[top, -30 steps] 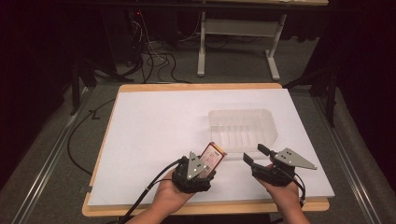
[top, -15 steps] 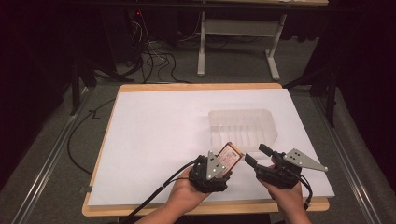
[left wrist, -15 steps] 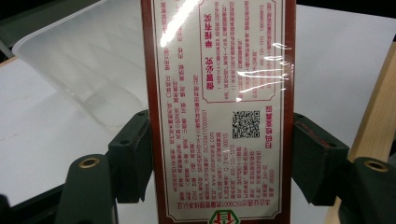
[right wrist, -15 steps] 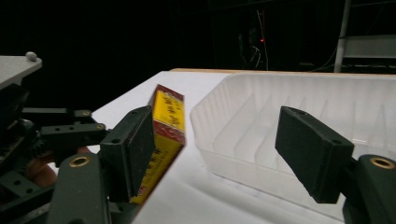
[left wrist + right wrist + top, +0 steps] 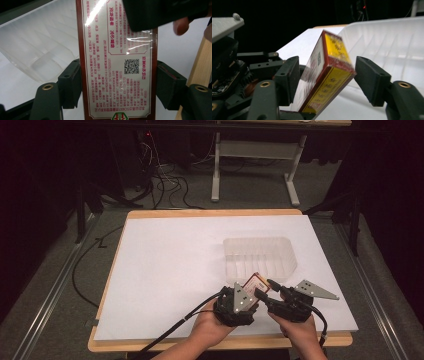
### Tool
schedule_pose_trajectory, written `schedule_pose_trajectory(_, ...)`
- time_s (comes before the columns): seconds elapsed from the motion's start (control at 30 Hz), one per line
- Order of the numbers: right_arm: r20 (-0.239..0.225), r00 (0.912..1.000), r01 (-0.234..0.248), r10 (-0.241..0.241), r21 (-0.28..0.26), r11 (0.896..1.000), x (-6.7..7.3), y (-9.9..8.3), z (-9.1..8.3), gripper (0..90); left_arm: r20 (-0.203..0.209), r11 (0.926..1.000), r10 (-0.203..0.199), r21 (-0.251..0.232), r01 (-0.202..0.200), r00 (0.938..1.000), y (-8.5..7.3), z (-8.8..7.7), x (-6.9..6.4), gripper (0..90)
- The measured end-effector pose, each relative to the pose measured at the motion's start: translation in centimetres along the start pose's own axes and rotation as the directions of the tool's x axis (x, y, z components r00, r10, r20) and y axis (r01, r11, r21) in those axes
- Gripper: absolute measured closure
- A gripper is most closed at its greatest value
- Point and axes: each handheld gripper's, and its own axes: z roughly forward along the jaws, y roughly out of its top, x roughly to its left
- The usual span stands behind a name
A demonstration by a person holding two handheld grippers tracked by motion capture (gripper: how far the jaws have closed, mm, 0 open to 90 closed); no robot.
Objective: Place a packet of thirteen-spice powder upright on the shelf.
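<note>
My left claw [image 5: 250, 292] is clamped on the one box [image 5: 257, 283], pads pressing its two narrow sides. The box's long axis runs away from me, tilted up toward the single clear tray [image 5: 260, 257] just beyond. My right claw [image 5: 265, 290] has its jaws either side of the box's far end [image 5: 329, 72]; they have just been closing, with gaps still showing. All this sits near the front edge of the worktop [image 5: 165, 265], whose left half lies bare.
</note>
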Motion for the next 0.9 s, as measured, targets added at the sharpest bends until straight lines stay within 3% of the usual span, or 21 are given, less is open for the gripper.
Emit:
schedule_pose_trajectory(0.17,-0.032,0.9990,-0.031,0.032,0.025,0.999,-0.2,-0.4,0.5,44.5,0.002,0.9999,0.011,0.001,-0.011,0.9999,-0.2,0.1,-0.1,32.2)
schedule_pose_trajectory(0.33,-0.031,0.9988,-0.038,0.039,0.027,0.999,-0.2,-0.5,0.6,56.5,0.005,1.0000,0.000,0.006,0.000,1.0000,-0.2,0.1,0.0,32.1)
schedule_pose_trajectory(0.4,-0.057,0.9964,-0.061,0.063,0.025,0.998,-0.4,-0.5,0.5,62.9,0.001,0.9999,0.002,0.017,-0.002,1.0000,-0.2,0.1,0.1,32.1)
schedule_pose_trajectory(0.63,-0.045,0.9990,-0.005,0.006,0.014,1.000,0.4,-0.4,0.4,67.2,0.005,0.9998,-0.011,0.014,0.011,0.9999,-0.5,0.3,0.2,30.9)
schedule_pose_trajectory(0.67,-0.025,0.9992,0.031,-0.030,0.009,0.999,0.7,-0.4,0.3,68.2,0.008,0.9997,-0.014,0.021,0.014,0.9999,-0.5,0.2,0.2,28.8)
schedule_pose_trajectory(0.7,-0.025,0.9992,0.031,-0.030,0.009,0.999,0.7,-0.4,0.3,68.2,0.016,0.9995,-0.026,0.020,0.026,0.9995,-0.4,0.1,0.3,28.8)
schedule_pose_trajectory(0.73,0.016,0.9978,0.065,-0.065,-0.001,0.998,0.7,-0.3,0.1,68.4,0.023,0.9992,-0.028,0.029,0.027,0.9993,-0.4,-0.1,0.4,25.4)
schedule_pose_trajectory(0.8,0.022,0.9982,0.056,-0.056,-0.008,0.998,0.5,-0.3,-0.1,68.4,0.029,0.9988,-0.032,0.037,0.031,0.9991,-0.5,-0.4,0.6,24.1)
schedule_pose_trajectory(0.83,0.059,0.9965,0.061,-0.060,-0.013,0.998,0.0,-0.3,-0.4,68.4,0.032,0.9983,-0.034,0.047,0.033,0.9989,-0.5,-0.8,0.9,23.0)
schedule_pose_trajectory(0.9,0.067,0.9961,0.059,-0.058,-0.014,0.998,-0.2,-0.2,-0.6,68.4,0.032,0.9981,-0.039,0.049,0.037,0.9987,-0.4,-1.1,1.2,22.8)
